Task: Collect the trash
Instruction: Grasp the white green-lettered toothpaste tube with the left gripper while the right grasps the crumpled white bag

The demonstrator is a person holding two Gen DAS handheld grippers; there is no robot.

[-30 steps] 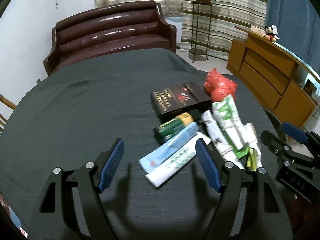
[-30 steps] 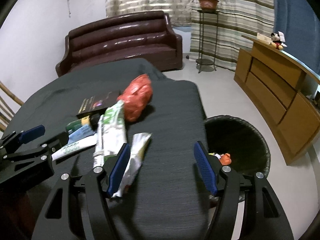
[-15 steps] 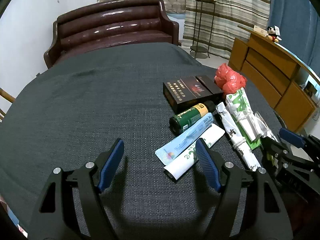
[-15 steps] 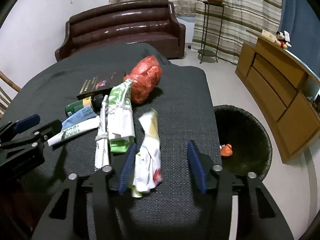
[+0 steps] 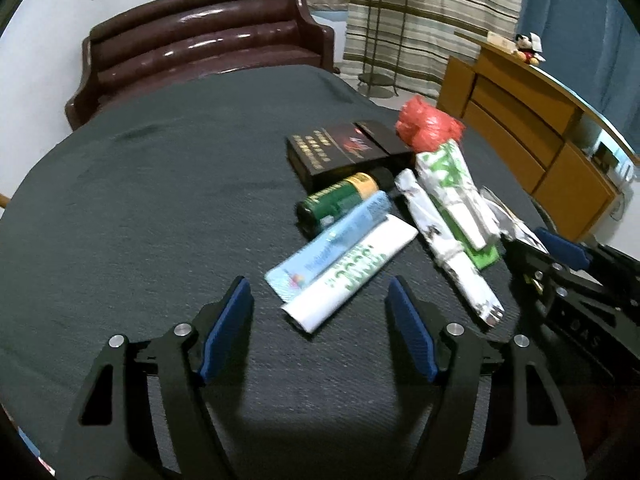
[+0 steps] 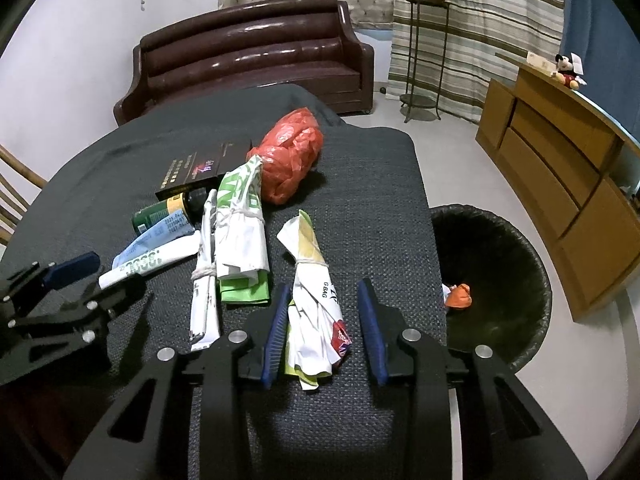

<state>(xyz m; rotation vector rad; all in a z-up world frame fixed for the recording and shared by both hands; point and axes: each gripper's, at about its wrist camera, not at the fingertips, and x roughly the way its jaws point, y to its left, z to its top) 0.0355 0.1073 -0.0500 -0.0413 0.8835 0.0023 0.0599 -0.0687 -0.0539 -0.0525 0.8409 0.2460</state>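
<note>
Wrapper between closing right tongs — left tongs open, empty

Trash pile on table; bin beside table's right edge

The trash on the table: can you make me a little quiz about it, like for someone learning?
1. True or false: the bin beside the table is completely empty.
2. What lies between the fingers of the right gripper?
A. red plastic bag
B. tied white wrapper
C. green bottle
3. Fill in: the left gripper holds ____.

Key: 1 false, an orange scrap lies inside. 2 B. 3 nothing.
</note>
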